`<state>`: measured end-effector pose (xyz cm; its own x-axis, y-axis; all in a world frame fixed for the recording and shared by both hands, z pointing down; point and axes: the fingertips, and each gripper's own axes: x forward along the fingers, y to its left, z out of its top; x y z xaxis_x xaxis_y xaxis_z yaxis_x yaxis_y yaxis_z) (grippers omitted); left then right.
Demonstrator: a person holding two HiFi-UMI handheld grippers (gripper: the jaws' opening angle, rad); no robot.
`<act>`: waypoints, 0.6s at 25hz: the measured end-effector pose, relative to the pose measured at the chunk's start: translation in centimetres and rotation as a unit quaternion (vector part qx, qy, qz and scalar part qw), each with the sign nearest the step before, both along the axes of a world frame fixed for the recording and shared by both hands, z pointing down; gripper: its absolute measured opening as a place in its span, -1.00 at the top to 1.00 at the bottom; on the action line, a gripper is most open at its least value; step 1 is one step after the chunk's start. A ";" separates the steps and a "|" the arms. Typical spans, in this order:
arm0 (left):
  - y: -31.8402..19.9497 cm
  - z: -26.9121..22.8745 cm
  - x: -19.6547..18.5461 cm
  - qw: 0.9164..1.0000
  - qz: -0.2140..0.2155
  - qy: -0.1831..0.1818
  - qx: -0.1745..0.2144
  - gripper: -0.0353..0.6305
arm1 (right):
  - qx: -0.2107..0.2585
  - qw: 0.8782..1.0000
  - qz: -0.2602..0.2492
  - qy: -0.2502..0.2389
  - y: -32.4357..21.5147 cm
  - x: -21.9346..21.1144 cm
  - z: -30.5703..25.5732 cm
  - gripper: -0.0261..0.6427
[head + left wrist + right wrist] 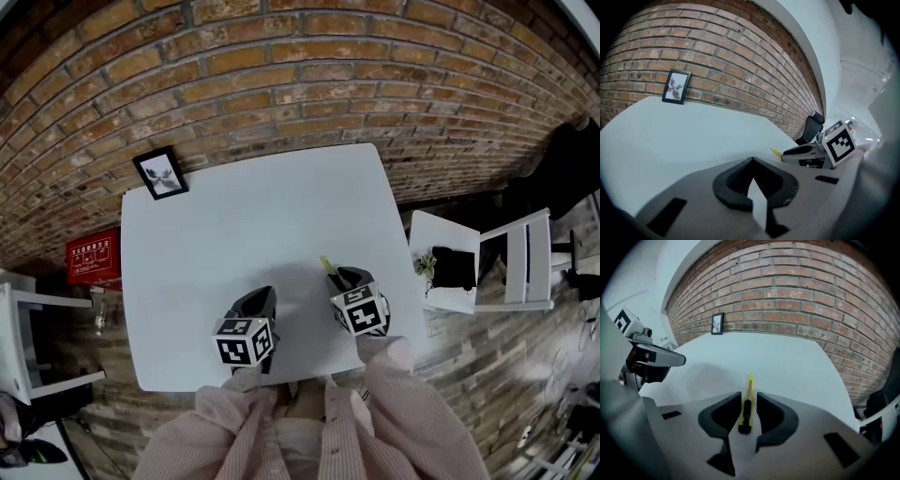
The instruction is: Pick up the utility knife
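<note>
The right gripper's (749, 396) black jaws narrowly straddle the slim yellow utility knife (749, 385) without pinching it; the left gripper's (752, 161) jaws meet, empty.

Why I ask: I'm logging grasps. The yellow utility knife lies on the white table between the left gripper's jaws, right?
Wrong gripper: the yellow utility knife lies on the white table between the jaws of the right gripper, as the right gripper view shows.
</note>
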<state>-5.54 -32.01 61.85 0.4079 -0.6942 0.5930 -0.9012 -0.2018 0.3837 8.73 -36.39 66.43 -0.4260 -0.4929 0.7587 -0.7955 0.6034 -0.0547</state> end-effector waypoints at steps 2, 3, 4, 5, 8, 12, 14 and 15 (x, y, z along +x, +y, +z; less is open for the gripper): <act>0.0 -0.1 0.1 1.000 0.002 0.000 0.000 0.91 | -0.004 1.000 -0.002 0.002 0.0 0.0 0.0 0.63; 0.0 -0.1 0.1 1.000 0.003 0.000 0.001 0.91 | -0.005 1.000 -0.004 0.004 0.1 -0.1 0.0 0.69; 0.0 -0.1 0.2 1.000 0.003 0.000 0.002 0.91 | -0.006 1.000 -0.005 0.006 0.1 -0.2 0.0 0.72; 0.0 -0.2 0.1 1.000 0.003 0.000 0.003 0.91 | -0.007 1.000 -0.006 0.008 0.2 -0.3 0.0 0.73; 0.1 -0.4 0.0 1.000 0.001 0.000 0.005 0.91 | -0.008 1.000 -0.005 0.010 0.1 -0.3 0.0 0.73; 0.3 -1.2 0.2 1.000 0.003 0.001 0.014 0.91 | -0.009 1.000 0.011 -0.001 0.2 0.0 -0.1 0.74; 0.3 -1.6 0.2 1.000 0.006 -0.003 0.020 0.91 | -0.007 1.000 0.018 -0.012 0.3 0.0 -0.5 0.74; 0.2 -1.8 0.1 1.000 0.007 -0.003 0.023 0.91 | -0.004 1.000 0.020 -0.016 0.4 -0.1 -0.7 0.74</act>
<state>-5.40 -31.77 60.04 0.4137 -0.7154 0.5631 -0.9006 -0.2311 0.3681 8.67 -36.02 65.71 -0.4310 -0.5030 0.7491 -0.8162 0.5713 -0.0860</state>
